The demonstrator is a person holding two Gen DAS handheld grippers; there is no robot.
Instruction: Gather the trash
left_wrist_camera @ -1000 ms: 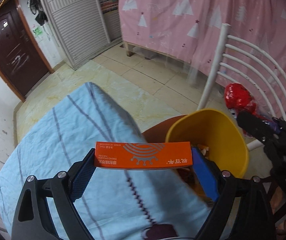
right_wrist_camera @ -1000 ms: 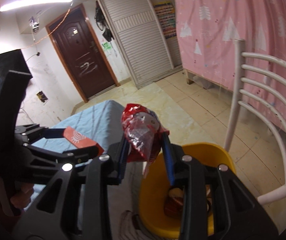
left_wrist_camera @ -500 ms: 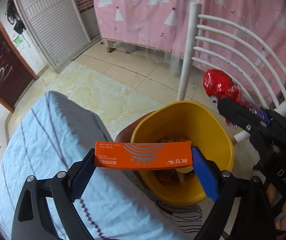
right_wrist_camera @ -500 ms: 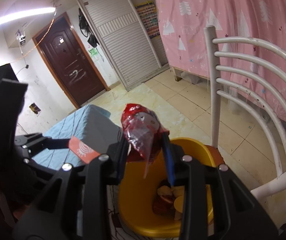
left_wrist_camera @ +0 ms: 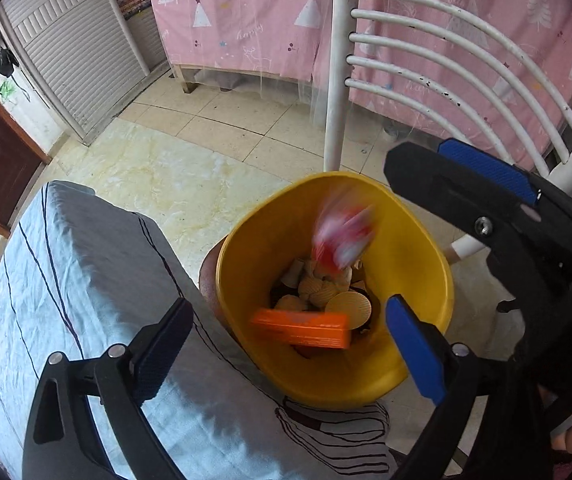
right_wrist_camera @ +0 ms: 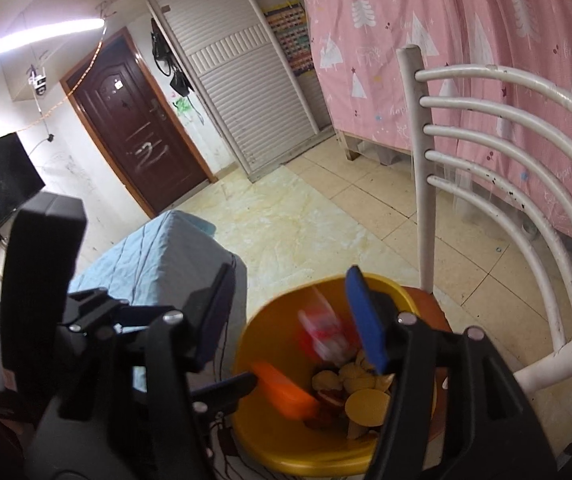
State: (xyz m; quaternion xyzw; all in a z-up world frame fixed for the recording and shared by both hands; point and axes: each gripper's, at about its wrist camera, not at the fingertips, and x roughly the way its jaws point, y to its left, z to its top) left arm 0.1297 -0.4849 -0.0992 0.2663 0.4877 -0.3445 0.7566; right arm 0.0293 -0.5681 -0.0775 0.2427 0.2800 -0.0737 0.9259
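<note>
Now both items drop into the yellow plastic bin (left_wrist_camera: pixel 417 280), since the left gripper (left_wrist_camera: pixel 286 336) and right gripper (right_wrist_camera: pixel 293 320) have just been opening: flat orange cardboard box (left_wrist_camera: pixel 301 328) landed, red crinkly wrapper (left_wrist_camera: pixel 341 236) falling (blurred), nothing between either's jaws.
</note>
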